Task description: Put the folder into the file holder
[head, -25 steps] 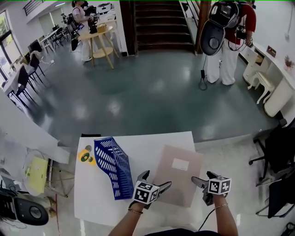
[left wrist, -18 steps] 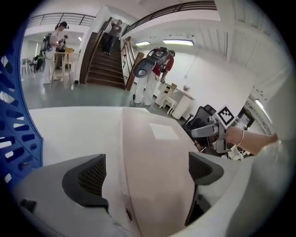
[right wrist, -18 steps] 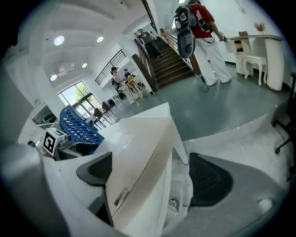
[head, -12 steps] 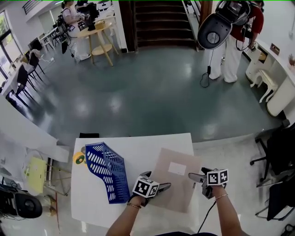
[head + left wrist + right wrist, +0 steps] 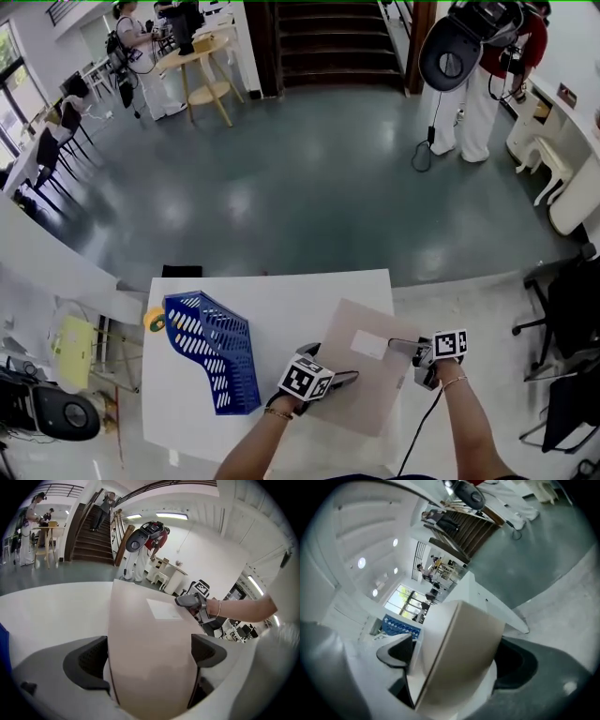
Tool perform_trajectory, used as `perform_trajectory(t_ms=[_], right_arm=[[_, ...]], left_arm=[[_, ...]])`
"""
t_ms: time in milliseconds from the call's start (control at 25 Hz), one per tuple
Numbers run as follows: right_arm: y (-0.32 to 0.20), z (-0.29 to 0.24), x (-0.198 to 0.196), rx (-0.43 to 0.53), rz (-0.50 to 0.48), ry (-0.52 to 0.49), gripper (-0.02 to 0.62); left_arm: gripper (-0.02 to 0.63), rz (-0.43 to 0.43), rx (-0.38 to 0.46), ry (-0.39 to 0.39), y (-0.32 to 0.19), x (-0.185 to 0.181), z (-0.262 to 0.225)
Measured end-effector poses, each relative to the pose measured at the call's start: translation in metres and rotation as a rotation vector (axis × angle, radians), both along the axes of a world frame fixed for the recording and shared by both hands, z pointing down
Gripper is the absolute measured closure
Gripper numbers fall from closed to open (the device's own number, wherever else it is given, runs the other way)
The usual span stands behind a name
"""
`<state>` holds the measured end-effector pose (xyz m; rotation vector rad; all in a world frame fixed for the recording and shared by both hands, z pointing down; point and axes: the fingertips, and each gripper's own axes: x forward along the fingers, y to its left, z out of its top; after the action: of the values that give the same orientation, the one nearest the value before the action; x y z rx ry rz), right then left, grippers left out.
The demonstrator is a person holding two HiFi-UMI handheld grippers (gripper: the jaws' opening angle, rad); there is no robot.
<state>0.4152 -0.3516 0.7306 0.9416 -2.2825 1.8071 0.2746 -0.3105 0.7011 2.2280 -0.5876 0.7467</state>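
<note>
Gripping stage, by the look of it, with no insertion yet. Left gripper [image 5: 339,380] pinched narrow onto the near edge of the folder [image 5: 367,384], lower centre of the head view. Right gripper [image 5: 401,346] likewise closed on the folder's right-hand edge, just beside the white label [image 5: 368,345]. Folder low over the white table [image 5: 281,298], right of centre; flat or slightly raised, hard to tell. Blue file holder [image 5: 212,349] at lower left, seemingly on its side, apart from the folder. Next, probably: lift with both grips, swing left, turn the folder on edge, line up with the holder's opening
</note>
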Motion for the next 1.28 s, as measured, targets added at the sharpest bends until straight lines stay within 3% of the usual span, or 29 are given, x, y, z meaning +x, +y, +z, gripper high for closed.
perform_trajectory(t_ms=[120, 440, 560, 600, 1040, 1160, 1280], right_arm=[[-0.007, 0.003, 0.01, -0.025, 0.06, -0.146, 0.075], [-0.02, -0.013, 0.014, 0.053, 0.07, -0.41, 0.092], [-0.017, -0.017, 0.017, 0.07, 0.092, -0.395, 0.241], [-0.016, -0.018, 0.019, 0.069, 0.099, -0.384, 0.253], [0.022, -0.08, 0.022, 0.127, 0.16, -0.277, 0.308], [0.037, -0.11, 0.01, 0.189, 0.174, -0.218, 0.311], [0.054, -0.157, -0.007, 0.317, 0.169, -0.109, 0.318]], left_arm=[[0.056, 0.011, 0.002, 0.014, -0.001, 0.009, 0.0], [0.057, 0.023, 0.007, 0.005, -0.001, 0.021, 0.002], [0.056, 0.033, 0.019, -0.002, 0.002, 0.022, 0.003], [0.057, 0.038, 0.025, 0.002, 0.002, 0.023, 0.002], [0.057, 0.106, 0.099, 0.078, 0.03, 0.024, -0.03], [0.057, 0.114, 0.112, 0.112, 0.039, 0.014, -0.048], [0.057, 0.145, 0.169, 0.148, 0.05, -0.002, -0.075]])
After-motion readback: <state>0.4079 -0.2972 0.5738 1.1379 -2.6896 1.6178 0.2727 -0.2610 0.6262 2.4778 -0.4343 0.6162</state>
